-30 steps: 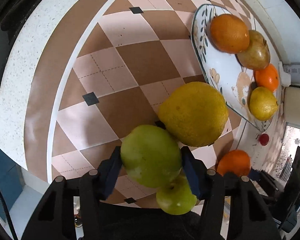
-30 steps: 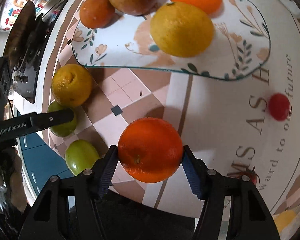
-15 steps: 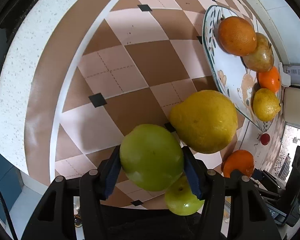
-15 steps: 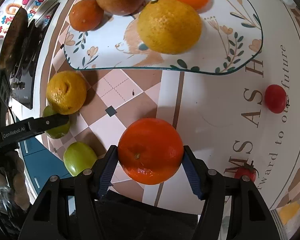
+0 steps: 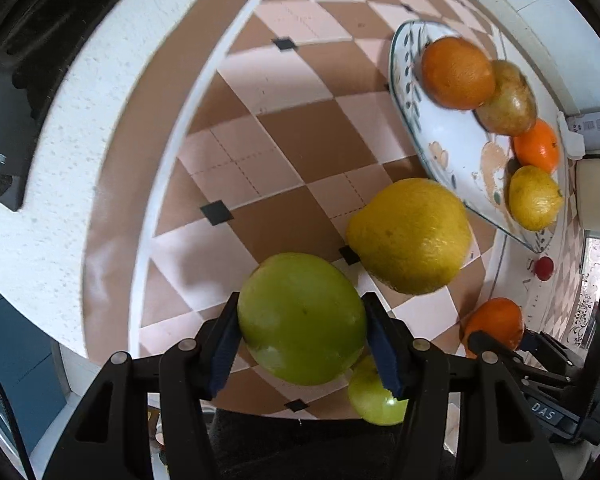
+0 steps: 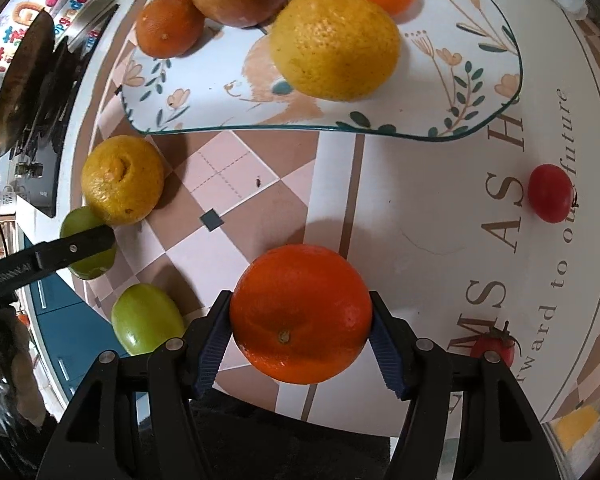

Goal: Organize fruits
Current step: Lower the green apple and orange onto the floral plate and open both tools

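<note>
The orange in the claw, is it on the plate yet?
No. The orange is pinched in the right claw, over the mat, short of the plate.

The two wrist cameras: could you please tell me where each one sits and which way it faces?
Left wrist: on the left gripper, looking along fingers clamping a green apple toward the plate.
Right wrist: on the right gripper, fingers clamping an orange, facing the plate.
Shared: plate, lemon, both held fruits.
</note>
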Tool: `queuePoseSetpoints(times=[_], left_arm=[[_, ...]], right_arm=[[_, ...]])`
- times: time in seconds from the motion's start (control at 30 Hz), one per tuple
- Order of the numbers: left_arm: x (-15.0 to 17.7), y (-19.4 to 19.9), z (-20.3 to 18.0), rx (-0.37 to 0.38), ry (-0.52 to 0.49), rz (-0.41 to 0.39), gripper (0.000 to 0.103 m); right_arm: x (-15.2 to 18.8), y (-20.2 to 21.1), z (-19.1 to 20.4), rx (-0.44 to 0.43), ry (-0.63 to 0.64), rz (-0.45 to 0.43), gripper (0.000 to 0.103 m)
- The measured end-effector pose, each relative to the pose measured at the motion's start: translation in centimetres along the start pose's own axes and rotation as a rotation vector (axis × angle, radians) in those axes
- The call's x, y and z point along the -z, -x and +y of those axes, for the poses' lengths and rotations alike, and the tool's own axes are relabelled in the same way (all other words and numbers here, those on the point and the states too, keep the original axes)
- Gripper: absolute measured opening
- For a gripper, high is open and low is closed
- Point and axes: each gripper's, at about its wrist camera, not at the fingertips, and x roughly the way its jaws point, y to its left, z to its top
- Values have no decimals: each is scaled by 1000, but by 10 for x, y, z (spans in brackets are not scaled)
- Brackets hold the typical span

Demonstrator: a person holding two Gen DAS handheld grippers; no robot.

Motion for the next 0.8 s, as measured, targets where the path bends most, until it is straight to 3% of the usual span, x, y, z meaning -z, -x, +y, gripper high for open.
queuePoseSetpoints(times=[0.2, 0.3, 0.43, 0.67, 0.8], left_arm=[[-10, 56, -17, 26, -47, -101, 56], [-20, 81, -34, 57, -78, -145, 56], [-35, 98, -72, 41, -152, -190, 56], [-63, 57, -113, 0, -217, -97, 56], [-75, 29, -140, -18, -249, -42, 56]], right_arm=[[-1, 35, -1, -70, -28, -82, 67], [-8, 67, -9, -99, -62, -167, 67], [-28, 101, -31, -73, -105, -258, 67], [-77, 106, -74, 71, -144, -281, 67], [-93, 92, -89, 92, -146, -246, 67]])
